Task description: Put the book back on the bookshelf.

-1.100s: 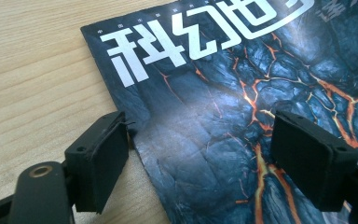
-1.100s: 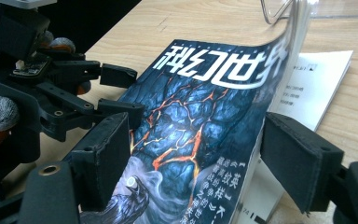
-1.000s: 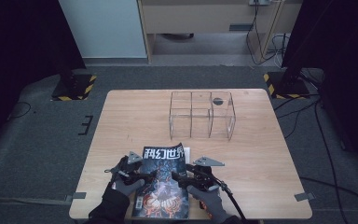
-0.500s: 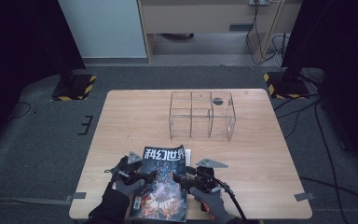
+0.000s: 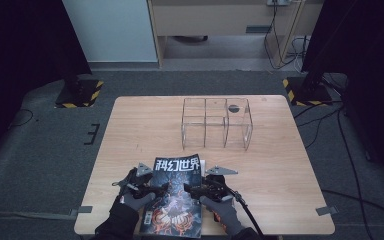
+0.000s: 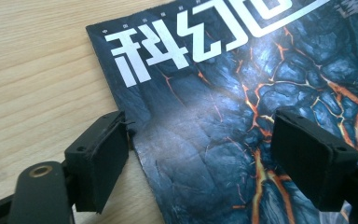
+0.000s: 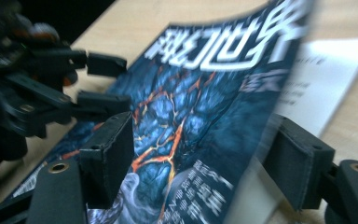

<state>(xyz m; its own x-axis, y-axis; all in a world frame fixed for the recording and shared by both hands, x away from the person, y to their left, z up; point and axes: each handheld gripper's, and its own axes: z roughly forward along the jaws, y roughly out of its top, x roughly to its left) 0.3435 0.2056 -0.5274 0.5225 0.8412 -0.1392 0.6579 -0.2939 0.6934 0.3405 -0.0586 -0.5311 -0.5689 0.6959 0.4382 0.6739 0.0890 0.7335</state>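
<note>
I am working a magazine (image 5: 172, 197) lying at the desk's (image 5: 280, 165) near edge, well apart from the clear rack (image 5: 216, 122) toward the far edge. My left tongs (image 6: 200, 158) are standing released astride its spine side. My right tongs (image 7: 205, 163), unclenched and easing narrower, are catching the lifted cover's free edge. I should be pinching only the cover. Compared with a second ago, the magazine is sitting slightly nearer me.
</note>
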